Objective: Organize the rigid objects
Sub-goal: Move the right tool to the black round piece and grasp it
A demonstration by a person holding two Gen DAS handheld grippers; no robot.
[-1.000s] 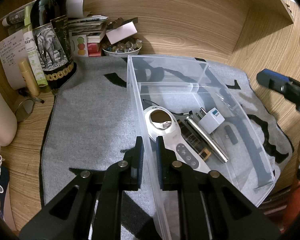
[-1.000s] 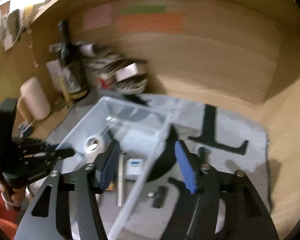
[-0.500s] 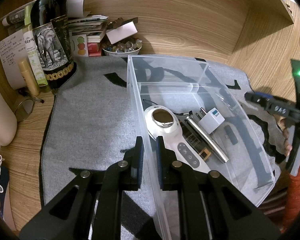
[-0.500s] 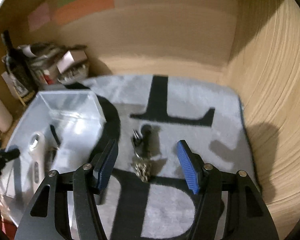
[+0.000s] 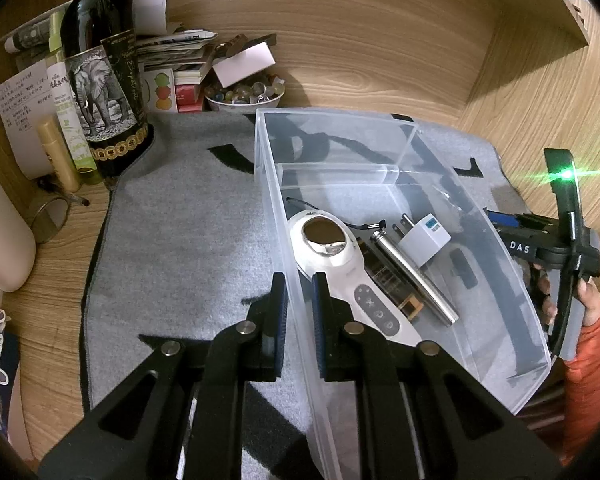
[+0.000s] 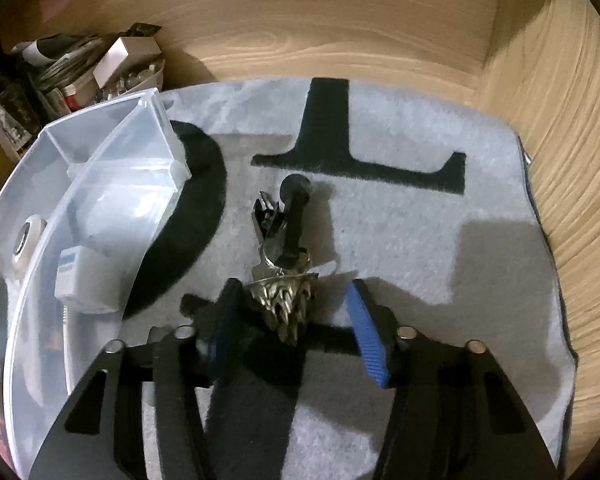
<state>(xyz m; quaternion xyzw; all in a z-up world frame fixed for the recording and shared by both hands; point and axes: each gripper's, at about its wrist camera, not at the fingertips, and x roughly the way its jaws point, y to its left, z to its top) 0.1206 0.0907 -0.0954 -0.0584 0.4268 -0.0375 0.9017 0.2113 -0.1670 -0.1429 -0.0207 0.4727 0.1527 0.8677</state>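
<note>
Clear plastic bin (image 5: 500, 264) with four items, left hand-held gripper (image 5: 298, 296) clamped on its wall, right hand-held gripper (image 6: 292, 312) closing around one keyring (image 6: 284, 280), untouched.

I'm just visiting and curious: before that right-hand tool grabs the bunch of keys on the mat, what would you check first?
1. Keys lie between the jaws of the right gripper: ok; the metal charm sits in the gap.
2. Jaws pressing on the keys: not ok yet; they have just been closing, but a gap shows at the blue pad side.
3. Clear bin held steady: ok; the left gripper is shut on its near wall.
4. Room in the bin: ok; bare floor beside the white charger.
5. Whole bunch will lift together: cannot tell.
6. Mat around the keys free of other things: ok.
</note>
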